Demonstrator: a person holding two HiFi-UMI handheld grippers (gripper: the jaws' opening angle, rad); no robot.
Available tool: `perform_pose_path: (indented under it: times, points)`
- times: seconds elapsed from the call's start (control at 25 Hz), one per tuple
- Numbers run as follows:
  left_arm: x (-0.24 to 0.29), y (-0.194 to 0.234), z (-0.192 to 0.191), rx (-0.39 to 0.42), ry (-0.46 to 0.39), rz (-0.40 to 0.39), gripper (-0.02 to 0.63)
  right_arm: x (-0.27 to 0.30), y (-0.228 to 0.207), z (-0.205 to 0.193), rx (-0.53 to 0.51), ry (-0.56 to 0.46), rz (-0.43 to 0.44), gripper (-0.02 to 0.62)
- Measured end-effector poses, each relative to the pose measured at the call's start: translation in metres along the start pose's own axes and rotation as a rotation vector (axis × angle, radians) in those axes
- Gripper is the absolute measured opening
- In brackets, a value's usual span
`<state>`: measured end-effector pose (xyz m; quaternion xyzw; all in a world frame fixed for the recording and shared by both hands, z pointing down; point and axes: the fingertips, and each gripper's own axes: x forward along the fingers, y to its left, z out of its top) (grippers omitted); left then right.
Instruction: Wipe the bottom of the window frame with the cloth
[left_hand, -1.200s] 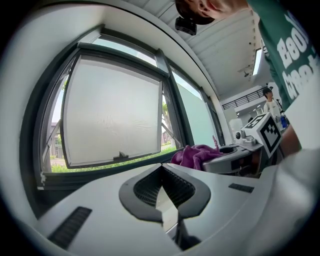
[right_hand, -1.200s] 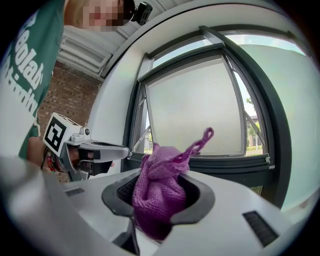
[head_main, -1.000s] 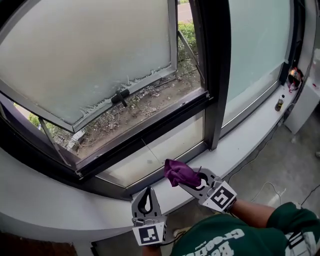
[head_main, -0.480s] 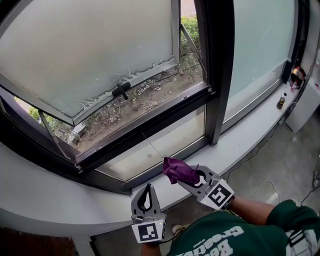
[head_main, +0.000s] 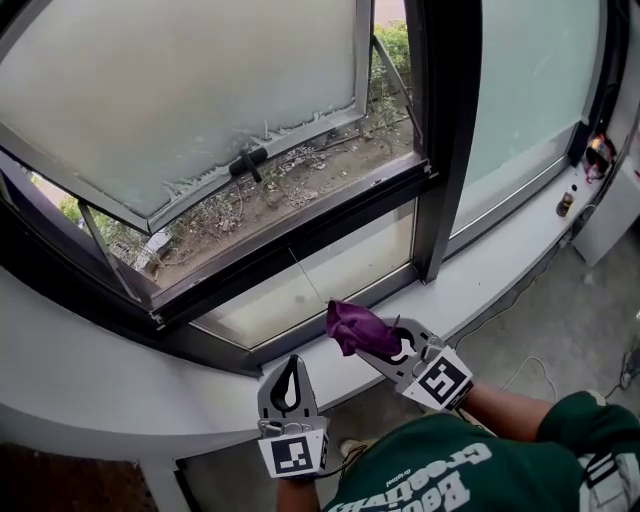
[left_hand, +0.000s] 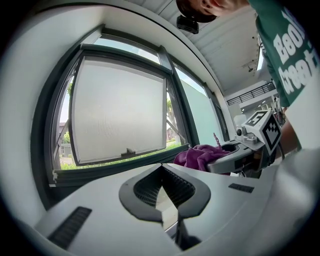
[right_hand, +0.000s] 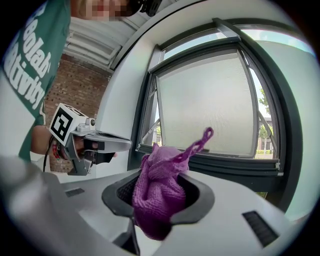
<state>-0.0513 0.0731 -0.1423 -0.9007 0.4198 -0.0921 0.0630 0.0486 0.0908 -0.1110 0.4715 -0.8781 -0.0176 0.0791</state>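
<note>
Right gripper (head_main: 380, 342) pinches bunched purple cloth (head_main: 352, 325), long axis along the jaws, pointing at window frame (head_main: 282, 345); left gripper (head_main: 291, 362) pressed together, empty, below frame

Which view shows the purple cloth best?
Right gripper view: the purple knitted cloth fills the centre, clamped in the right gripper's jaws. Head view shows it small, near the white sill; left gripper view shows only its side.

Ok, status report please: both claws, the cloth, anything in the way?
Right claw shut on purple cloth, held near bottom of window frame, contact unclear. Left claw shut, empty. Nothing seen in the way.
</note>
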Motion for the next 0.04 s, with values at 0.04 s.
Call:
perform_pose_path:
  times: [0.04]
  points:
    - [-0.0002, 0.0013, 0.0007, -0.003, -0.004, 0.000, 0.008, 0.0003, 0.0006, 0.0007, -0.001, 0.000, -0.001, 0.152]
